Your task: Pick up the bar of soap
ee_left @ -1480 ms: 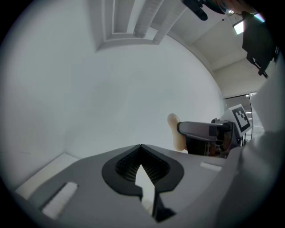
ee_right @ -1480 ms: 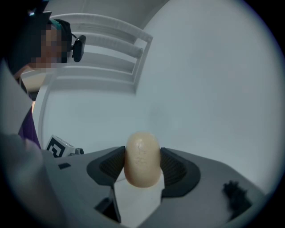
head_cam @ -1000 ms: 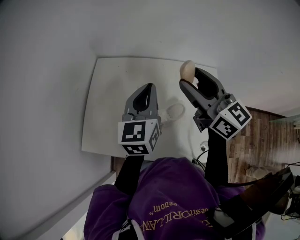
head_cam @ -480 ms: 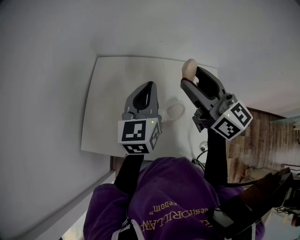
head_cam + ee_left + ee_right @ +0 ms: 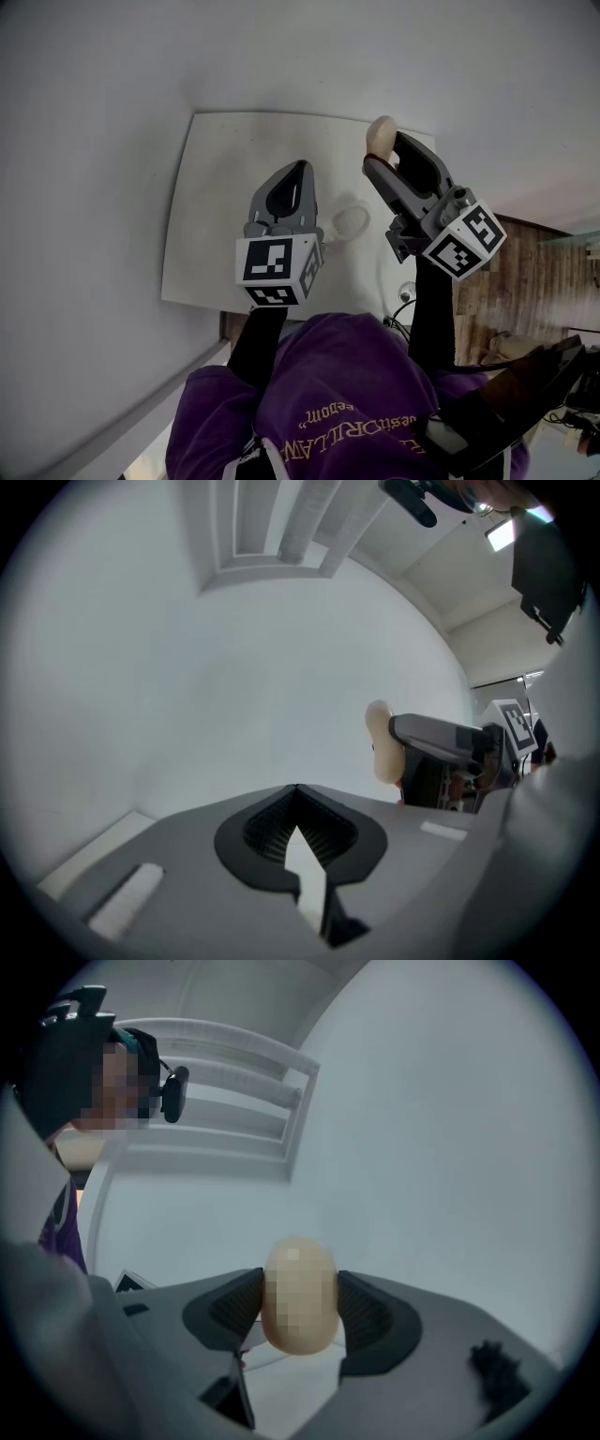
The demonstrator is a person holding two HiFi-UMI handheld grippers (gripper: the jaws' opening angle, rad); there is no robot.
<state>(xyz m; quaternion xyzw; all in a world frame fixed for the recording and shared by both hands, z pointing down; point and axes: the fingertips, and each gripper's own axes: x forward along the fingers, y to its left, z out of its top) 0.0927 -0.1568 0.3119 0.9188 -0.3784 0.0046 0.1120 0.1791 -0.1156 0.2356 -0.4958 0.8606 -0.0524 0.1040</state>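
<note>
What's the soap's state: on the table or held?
Held. The right gripper clamps the soap between its jaws, and the left gripper view shows it in mid-air against the wall.

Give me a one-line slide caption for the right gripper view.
Right gripper clamps a cream oval bar of soap between its jaws, a plain white wall behind.

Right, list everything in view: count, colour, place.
Table: one, white, under both tools.
Bar of soap: one, cream, held above the table's far right corner.
Oval ring: one, pale, lying on the table between the tools; I cannot tell what it is.
Floor: brown wood, right of the table.
Left tool: one, grey, jaws together, empty.
Right tool: one, grey, jaws clamped on the bar of soap.
Purple top: one, at the bottom of the head view.
</note>
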